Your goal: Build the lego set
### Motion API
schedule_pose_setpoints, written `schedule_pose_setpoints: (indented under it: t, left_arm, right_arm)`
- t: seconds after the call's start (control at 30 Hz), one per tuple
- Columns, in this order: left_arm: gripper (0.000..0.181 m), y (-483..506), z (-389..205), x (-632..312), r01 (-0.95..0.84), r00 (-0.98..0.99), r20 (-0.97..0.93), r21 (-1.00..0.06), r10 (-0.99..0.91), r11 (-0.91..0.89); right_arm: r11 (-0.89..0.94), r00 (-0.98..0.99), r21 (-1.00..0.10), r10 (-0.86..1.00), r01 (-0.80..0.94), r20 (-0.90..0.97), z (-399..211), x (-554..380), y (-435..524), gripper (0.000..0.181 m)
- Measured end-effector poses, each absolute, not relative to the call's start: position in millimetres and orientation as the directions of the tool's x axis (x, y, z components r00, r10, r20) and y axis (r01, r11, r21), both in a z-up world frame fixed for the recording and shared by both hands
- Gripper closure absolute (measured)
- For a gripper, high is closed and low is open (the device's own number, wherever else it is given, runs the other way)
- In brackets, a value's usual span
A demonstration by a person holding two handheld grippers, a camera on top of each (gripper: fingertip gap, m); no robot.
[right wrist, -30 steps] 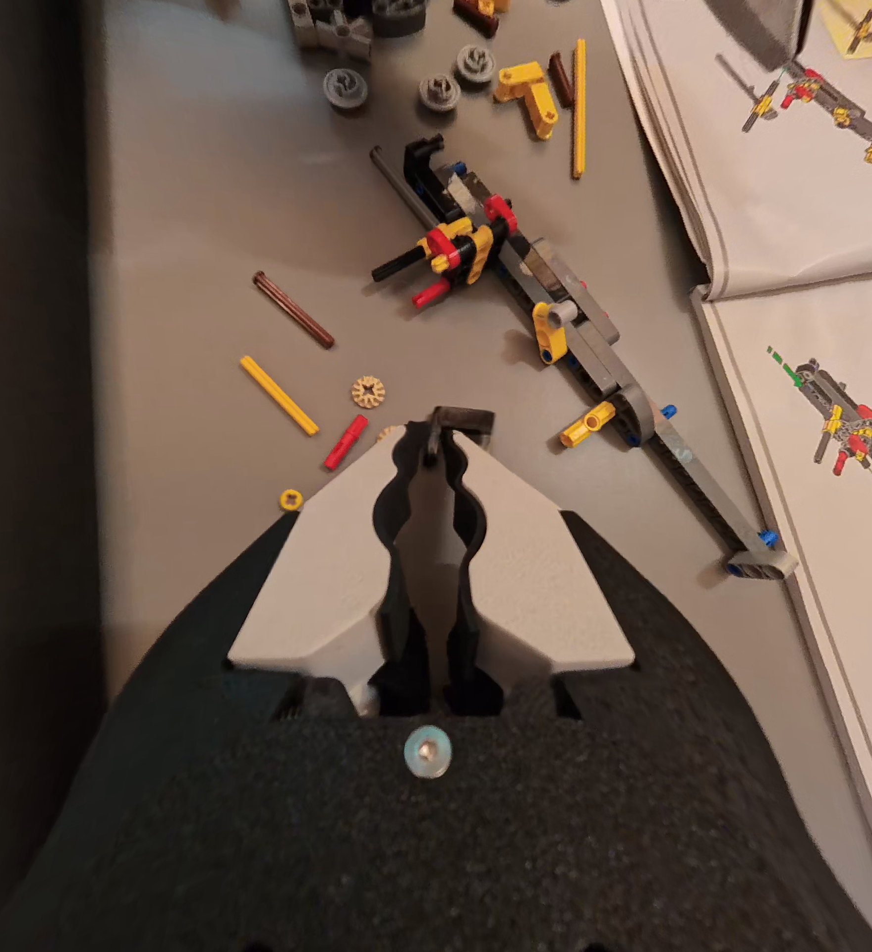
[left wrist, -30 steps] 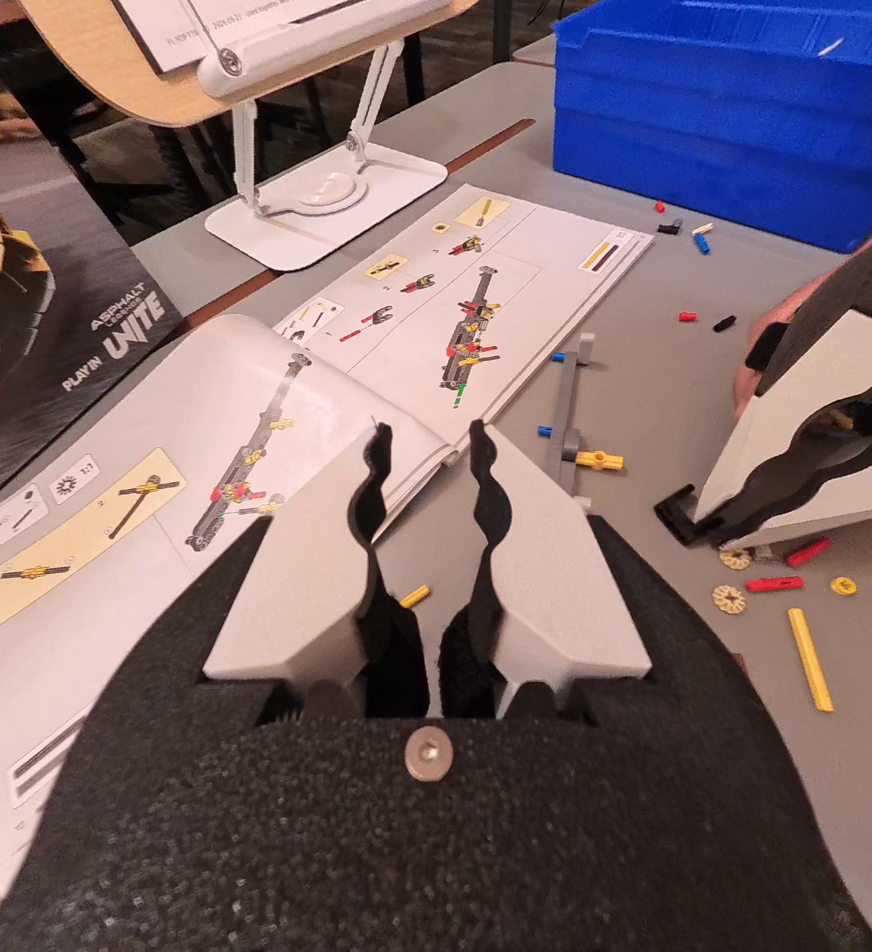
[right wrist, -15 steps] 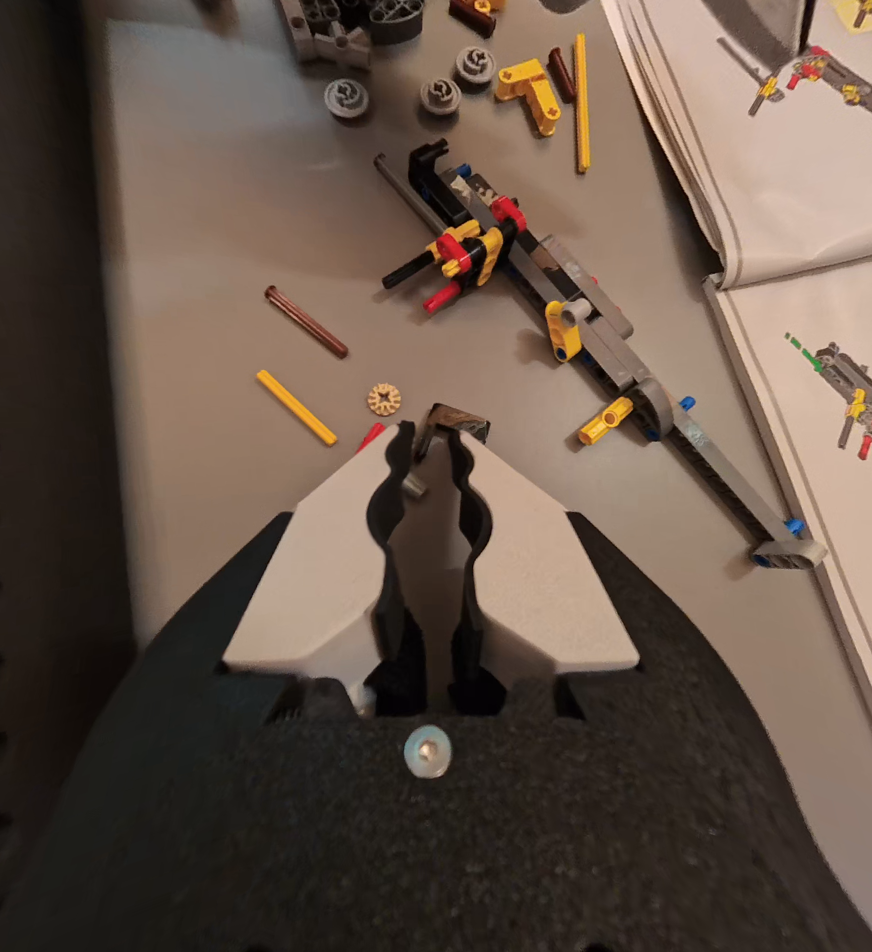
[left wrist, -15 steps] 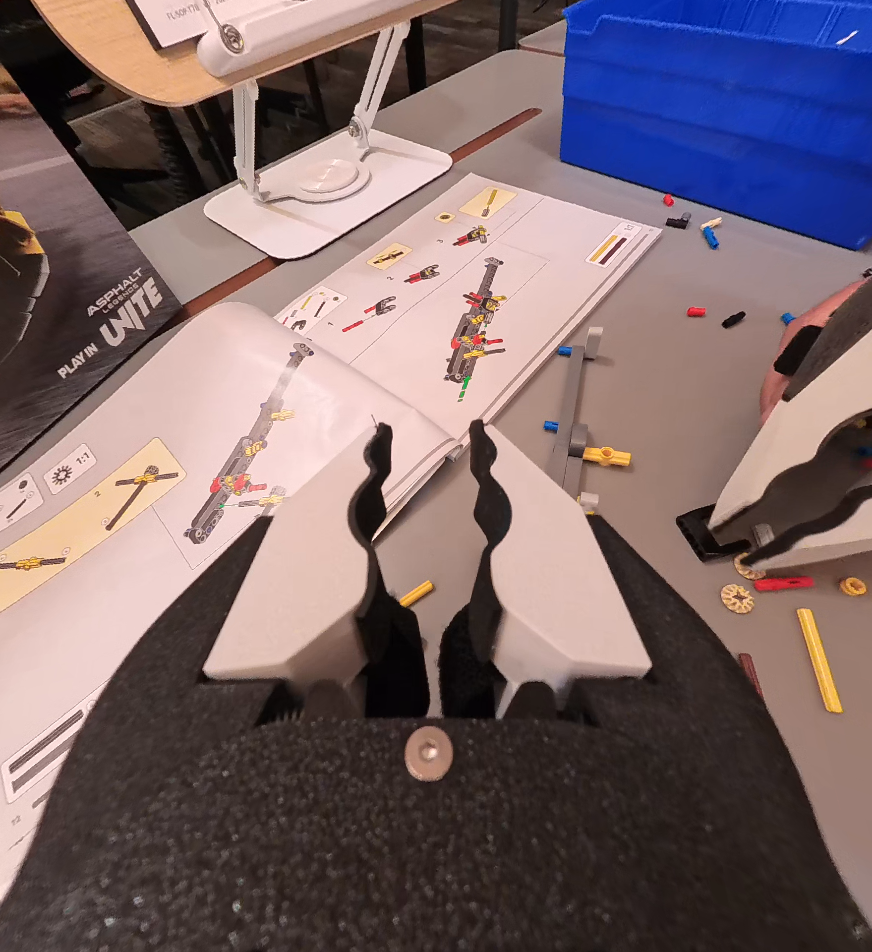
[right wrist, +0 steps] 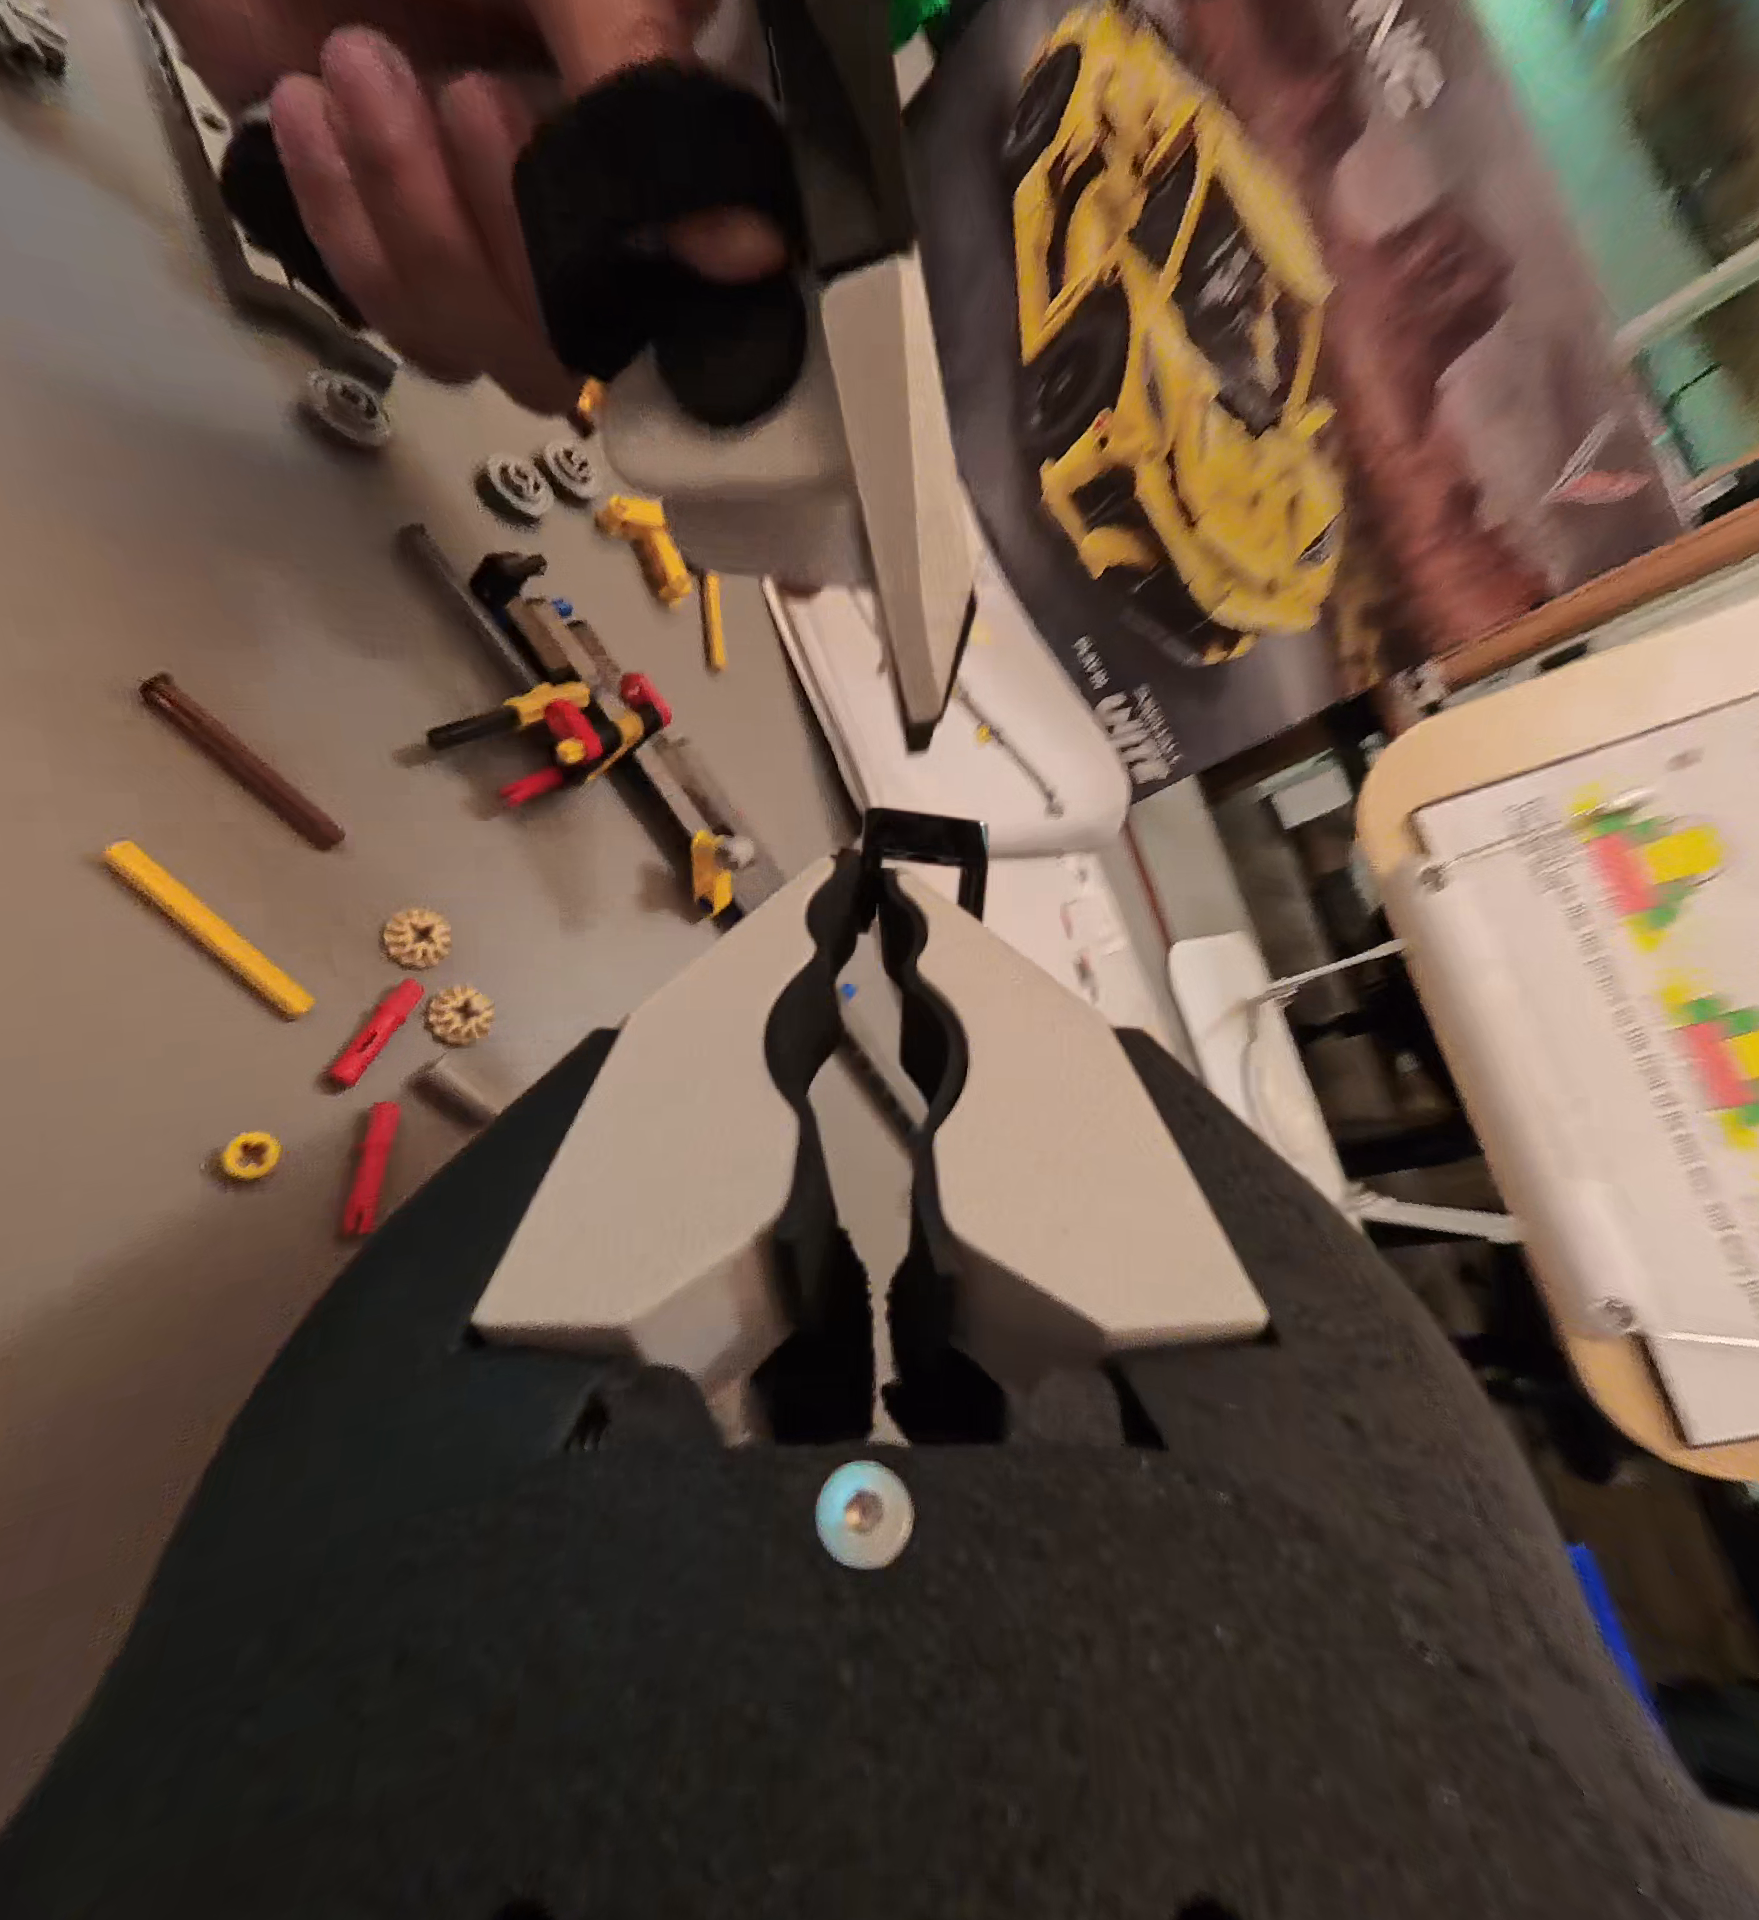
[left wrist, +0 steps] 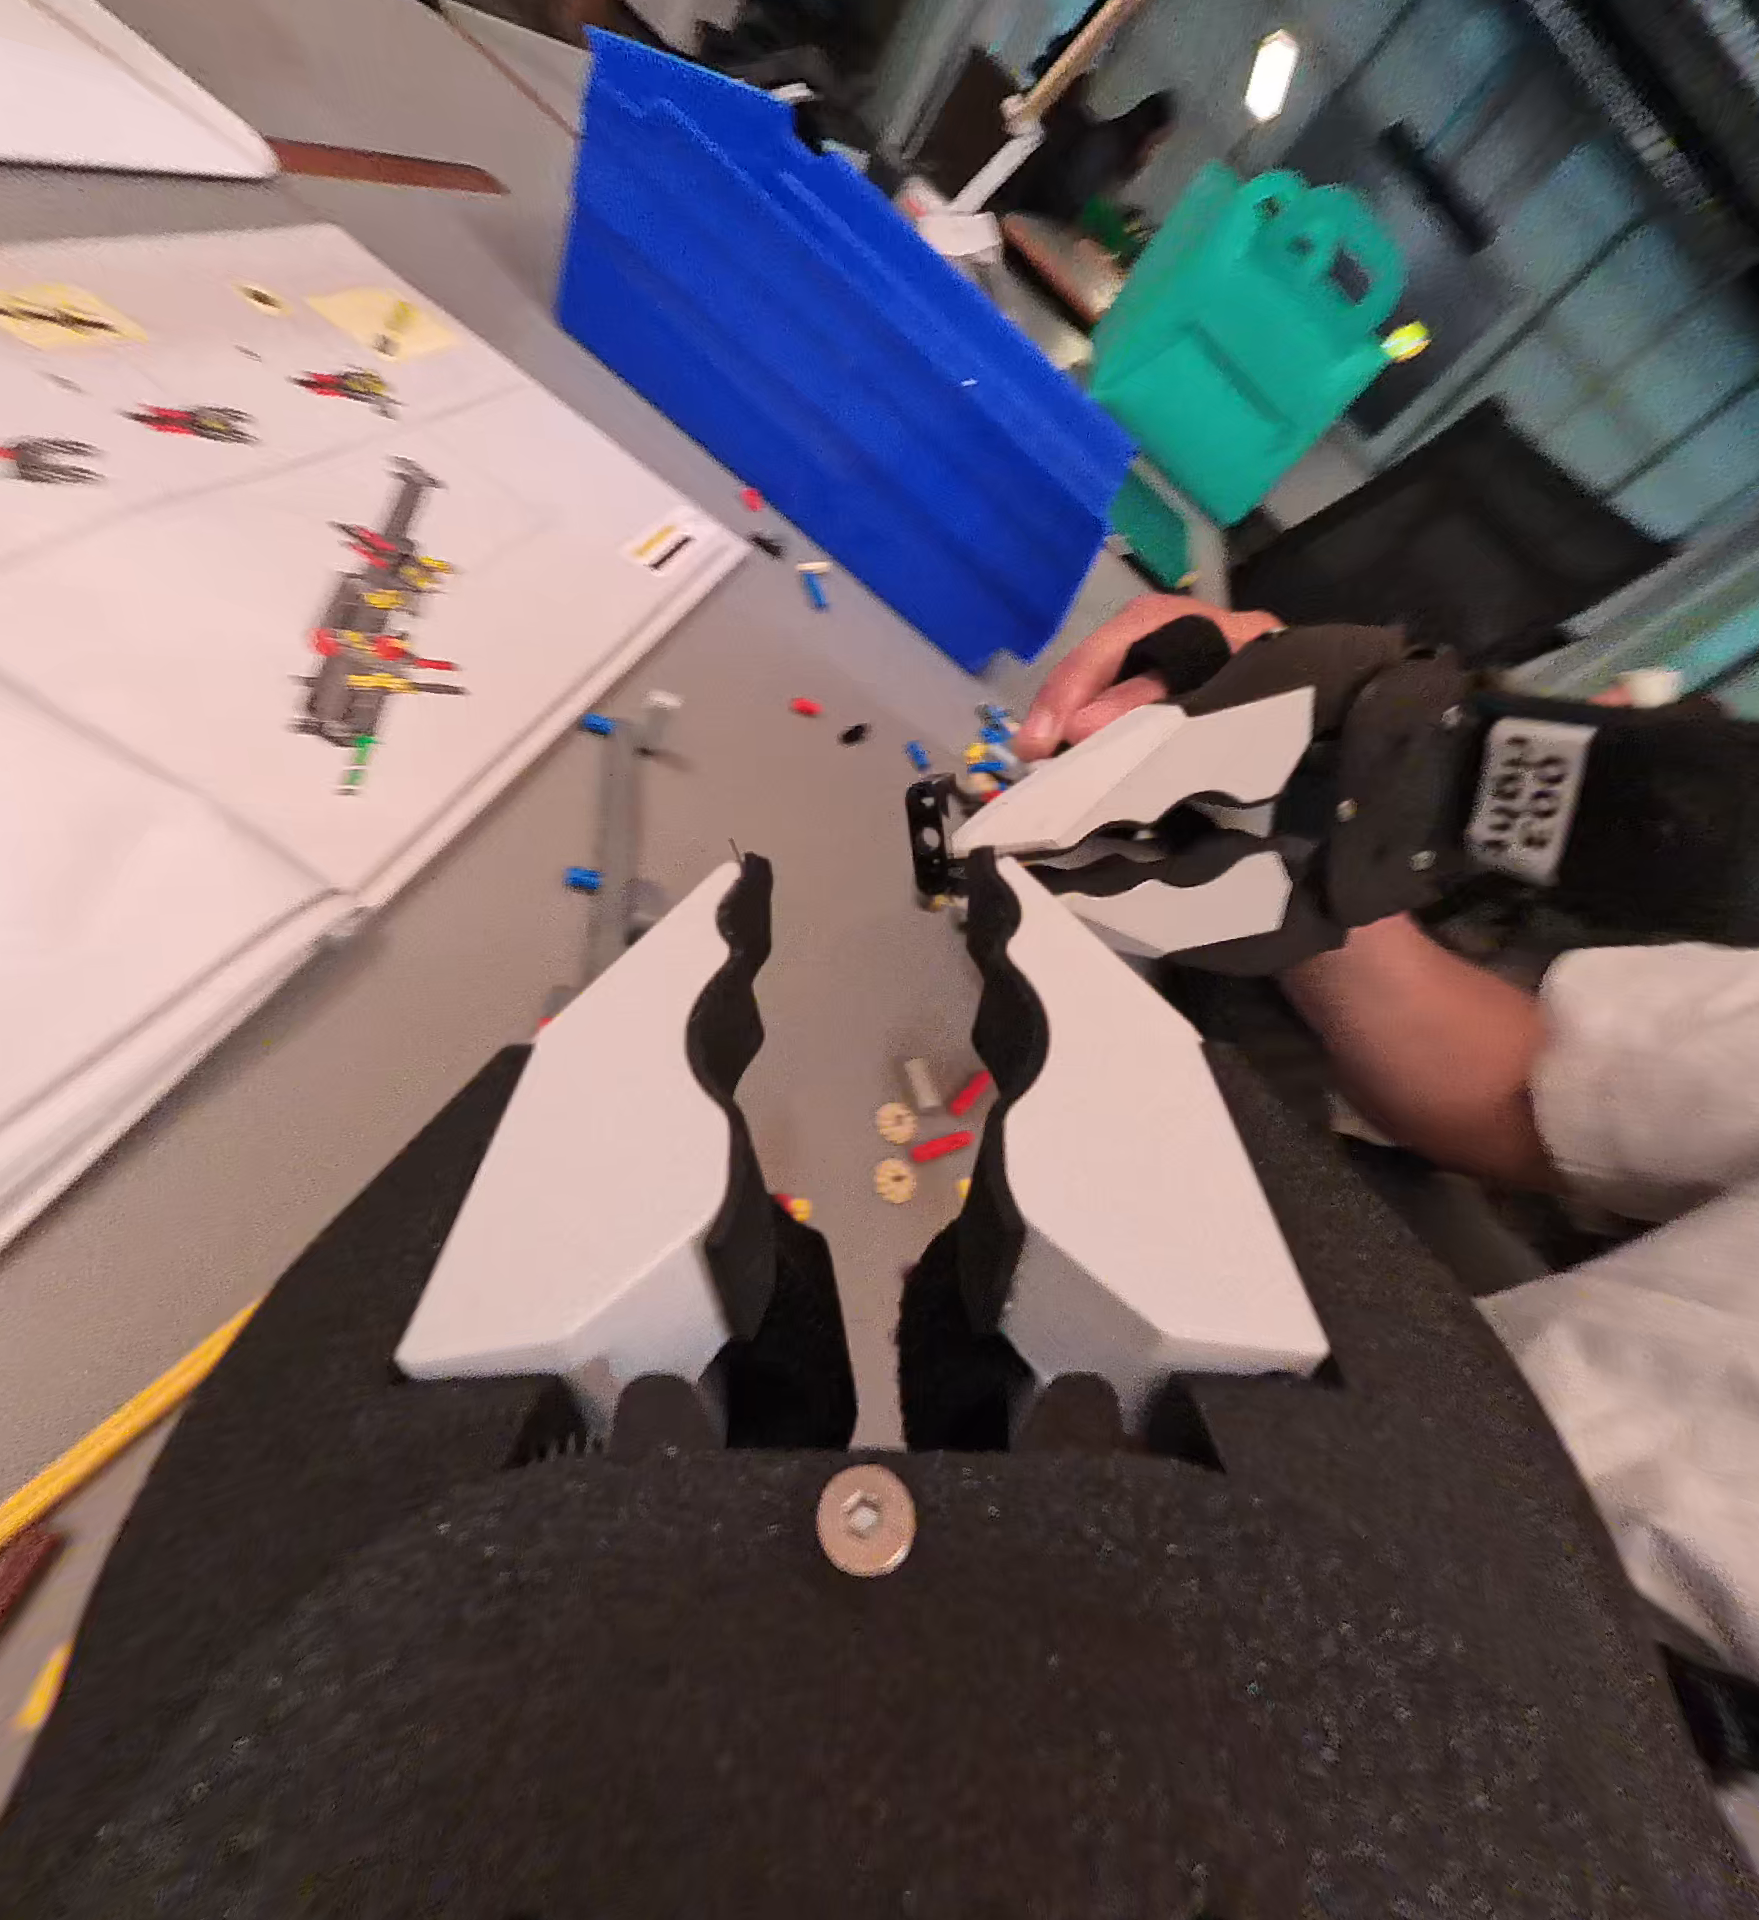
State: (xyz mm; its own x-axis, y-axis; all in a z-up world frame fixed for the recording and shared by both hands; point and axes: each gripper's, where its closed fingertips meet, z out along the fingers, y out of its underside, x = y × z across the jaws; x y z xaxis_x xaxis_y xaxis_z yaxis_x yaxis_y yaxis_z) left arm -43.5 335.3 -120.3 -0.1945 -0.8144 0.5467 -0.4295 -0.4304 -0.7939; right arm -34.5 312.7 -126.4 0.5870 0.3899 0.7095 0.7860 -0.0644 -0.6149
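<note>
Both wrist views face close across one table [left wrist: 854, 966].

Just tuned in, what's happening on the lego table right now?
A person is building with two handheld grippers. The right gripper is shut on a small black frame piece, lifted off the grey table. The left gripper is open and empty, close beside that piece. The half-built beam assembly lies on the table among loose pins and axles, next to the open instruction booklet.

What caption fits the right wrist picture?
Right claw pinches a black frame piece above scattered Lego bits.
</note>
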Motion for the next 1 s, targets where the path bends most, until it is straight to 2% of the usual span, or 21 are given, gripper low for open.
schedule_pose_setpoints:
  t: [0.13,0.23,0.37,0.57,0.87,1.0]
  left_arm:
    - [0.155,319.3,-108.6,-45.3,-0.429,-0.292,0.634,-0.756,-0.716,-0.495]
    - [0.156,313.0,-94.8,-48.5,-0.416,-0.361,0.686,-0.725,-0.632,-0.549]
    - [0.159,309.5,-93.0,-49.3,-0.409,-0.382,0.662,-0.747,-0.645,-0.525]
    - [0.175,300.5,-88.7,-51.6,-0.400,-0.430,0.636,-0.770,-0.640,-0.497]
    - [0.175,292.8,-82.7,-57.0,-0.381,-0.479,0.578,-0.815,-0.660,-0.437]
    - [0.175,293.3,-79.4,-57.2,-0.336,-0.487,0.514,-0.857,-0.707,-0.392]
  right_arm:
    - [0.024,0.543,-0.576,0.303,0.817,0.783,-107.4,-43.3,311.8,0.178]
    - [0.030,0.541,-0.575,0.302,0.818,0.785,-107.3,-46.1,311.5,0.178]
    - [0.055,0.547,-0.583,0.284,0.811,0.788,-101.0,-49.3,310.4,0.178]
    - [0.101,0.560,-0.600,0.262,0.794,0.786,-90.9,-54.1,306.2,0.179]
    - [0.144,0.614,-0.668,0.290,0.730,0.734,-83.6,-59.4,300.5,0.178]
    - [0.131,0.707,-0.765,0.309,0.631,0.636,-78.9,-60.9,299.7,0.177]
